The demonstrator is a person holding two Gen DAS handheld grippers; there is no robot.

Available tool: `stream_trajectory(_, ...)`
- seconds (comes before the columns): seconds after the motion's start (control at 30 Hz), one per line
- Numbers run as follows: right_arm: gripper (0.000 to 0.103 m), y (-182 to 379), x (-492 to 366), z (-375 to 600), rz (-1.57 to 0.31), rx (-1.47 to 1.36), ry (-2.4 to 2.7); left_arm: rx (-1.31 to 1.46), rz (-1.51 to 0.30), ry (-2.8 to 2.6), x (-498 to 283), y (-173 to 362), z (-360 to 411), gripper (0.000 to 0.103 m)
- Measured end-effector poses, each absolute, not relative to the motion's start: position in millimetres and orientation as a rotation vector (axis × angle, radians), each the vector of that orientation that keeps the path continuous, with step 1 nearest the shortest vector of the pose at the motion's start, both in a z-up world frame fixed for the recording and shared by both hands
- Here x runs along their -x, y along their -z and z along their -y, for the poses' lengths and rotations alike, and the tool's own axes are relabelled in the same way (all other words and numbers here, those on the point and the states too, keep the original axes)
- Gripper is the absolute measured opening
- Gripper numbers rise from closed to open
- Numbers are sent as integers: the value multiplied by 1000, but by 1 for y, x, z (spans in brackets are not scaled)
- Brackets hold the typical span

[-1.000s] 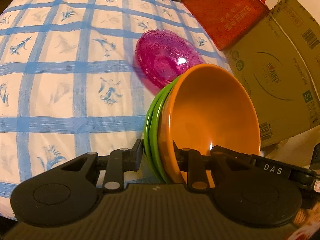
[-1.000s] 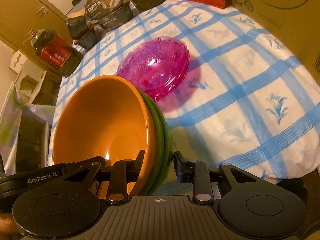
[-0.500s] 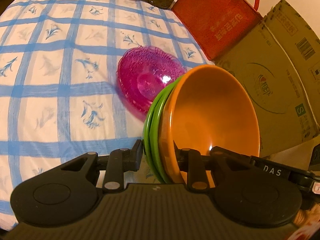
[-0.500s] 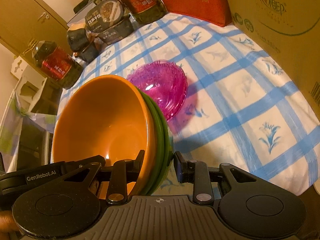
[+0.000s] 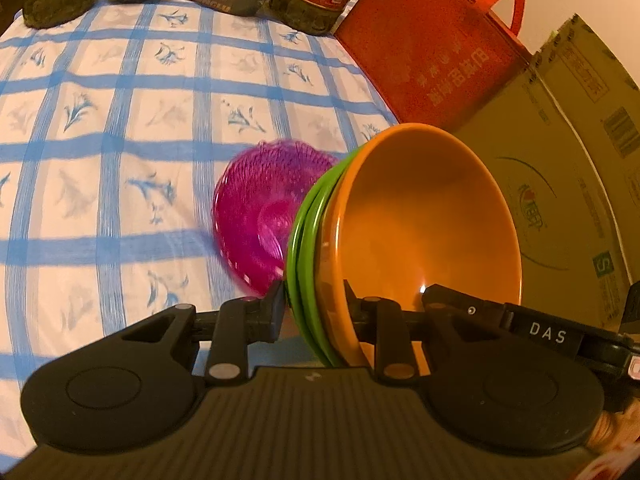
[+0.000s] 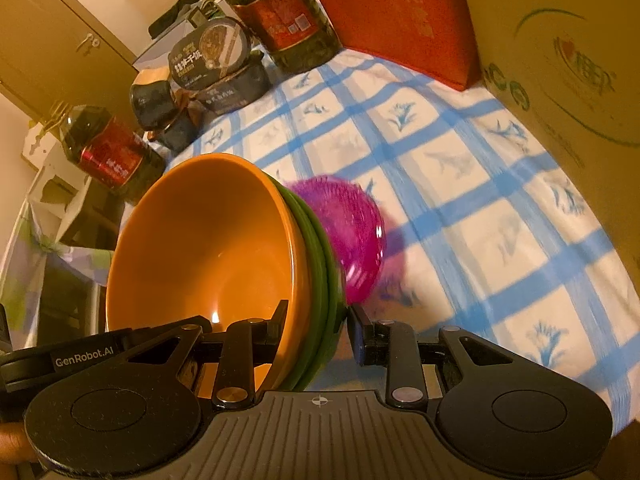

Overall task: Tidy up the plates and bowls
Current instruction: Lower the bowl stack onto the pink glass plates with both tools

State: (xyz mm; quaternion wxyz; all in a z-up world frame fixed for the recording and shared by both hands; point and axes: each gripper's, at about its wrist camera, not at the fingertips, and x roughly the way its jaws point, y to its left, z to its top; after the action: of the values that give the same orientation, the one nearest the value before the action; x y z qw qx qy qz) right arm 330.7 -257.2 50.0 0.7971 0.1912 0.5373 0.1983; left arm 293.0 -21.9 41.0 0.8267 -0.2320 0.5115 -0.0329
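An orange bowl [image 5: 420, 216] [image 6: 208, 240] is nested inside green bowls [image 5: 306, 240] [image 6: 320, 248], and the stack hangs tilted in the air above the table. My left gripper [image 5: 314, 308] is shut on one side of the stack's rims. My right gripper [image 6: 318, 320] is shut on the opposite side. Each gripper shows in the other's view behind the orange bowl. A pink see-through dish [image 5: 256, 216] [image 6: 352, 232] lies on the checked tablecloth [image 5: 120, 168] just beyond the stack, partly hidden by the green rims.
Oil bottles [image 6: 280, 12] [image 6: 104, 152], boxed meals [image 6: 216, 64] and a dark jar [image 6: 156, 104] line the table's far edge. A red bag [image 5: 432, 48] and a large cardboard box [image 5: 560, 184] stand along the table's right side.
Both grippers carried the bowl stack forward over the table and a little up. The pink dish now sits close behind the stack's rim, and the bottles at the far edge have come into view.
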Motion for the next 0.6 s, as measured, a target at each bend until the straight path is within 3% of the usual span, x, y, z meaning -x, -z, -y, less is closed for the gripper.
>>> stream_trajectory(0.6,30,-17,-400,235,-1216,-400,-428,472,-1137,33,-361,-14,6,22)
